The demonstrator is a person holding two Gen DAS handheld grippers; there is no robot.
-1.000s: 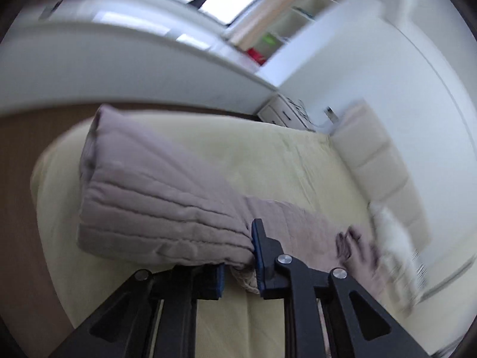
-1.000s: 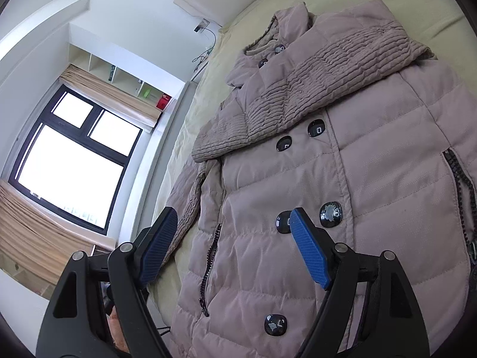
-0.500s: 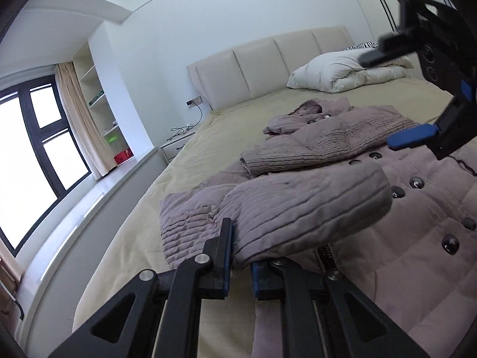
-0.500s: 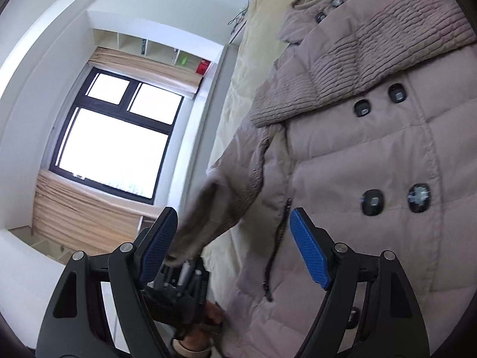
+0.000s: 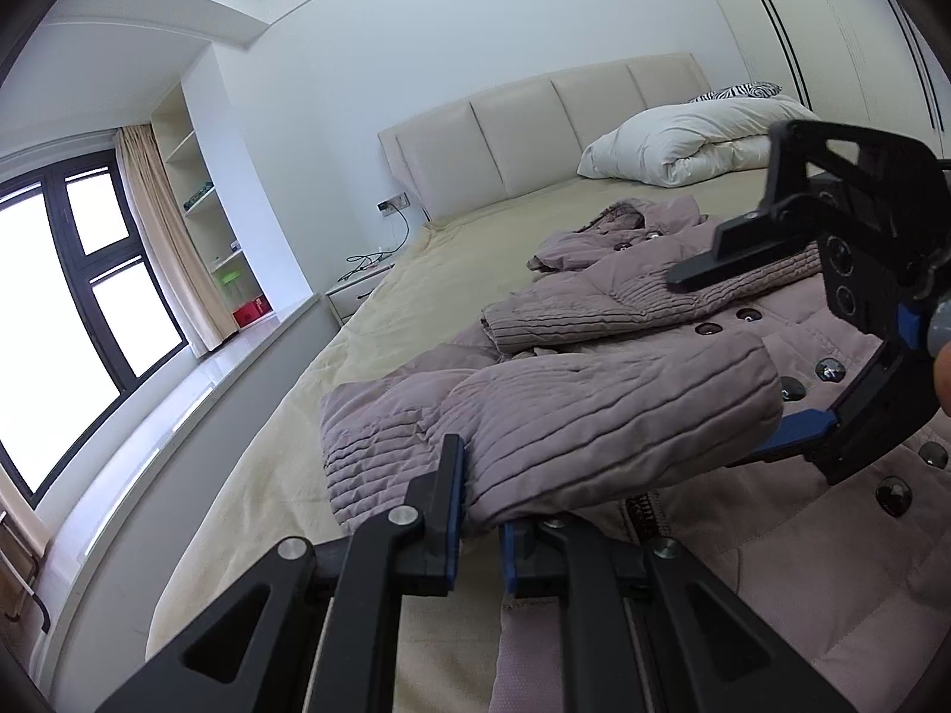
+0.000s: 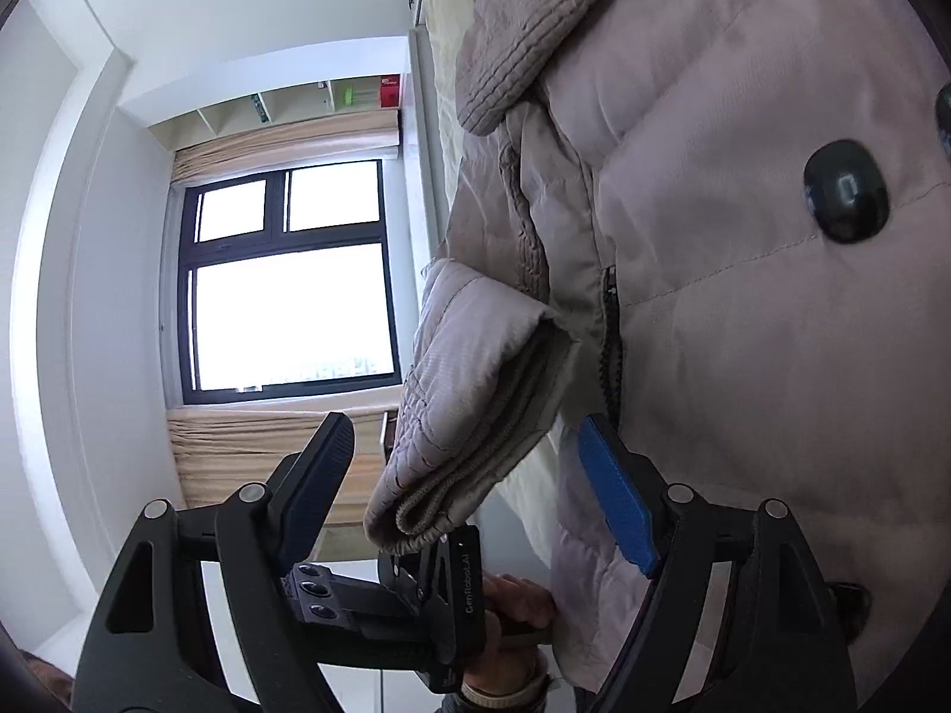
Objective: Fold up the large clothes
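Observation:
A mauve quilted coat [image 5: 767, 511] with dark buttons lies front up on the bed [image 5: 416, 309]. One sleeve is folded across its chest [image 5: 624, 297]. My left gripper [image 5: 478, 520] is shut on the cuff end of the other sleeve [image 5: 594, 416] and holds it lifted over the coat's left side. My right gripper [image 6: 469, 475] is open, its jaws on either side of the raised sleeve [image 6: 475, 380] without touching it; it also shows in the left wrist view [image 5: 832, 321]. The coat body [image 6: 743, 267] fills the right wrist view.
A white duvet [image 5: 671, 142] and a zebra pillow [image 5: 737, 92] lie by the padded headboard [image 5: 535, 131]. A nightstand [image 5: 356, 291], wall shelves [image 5: 208, 220] and a large window [image 5: 71, 321] are on the left. The person's hand [image 6: 517, 606] holds the left gripper.
My left gripper carried the sleeve up and over toward the coat body. My right gripper swung down and closer, so its open jaws now straddle the lifted sleeve.

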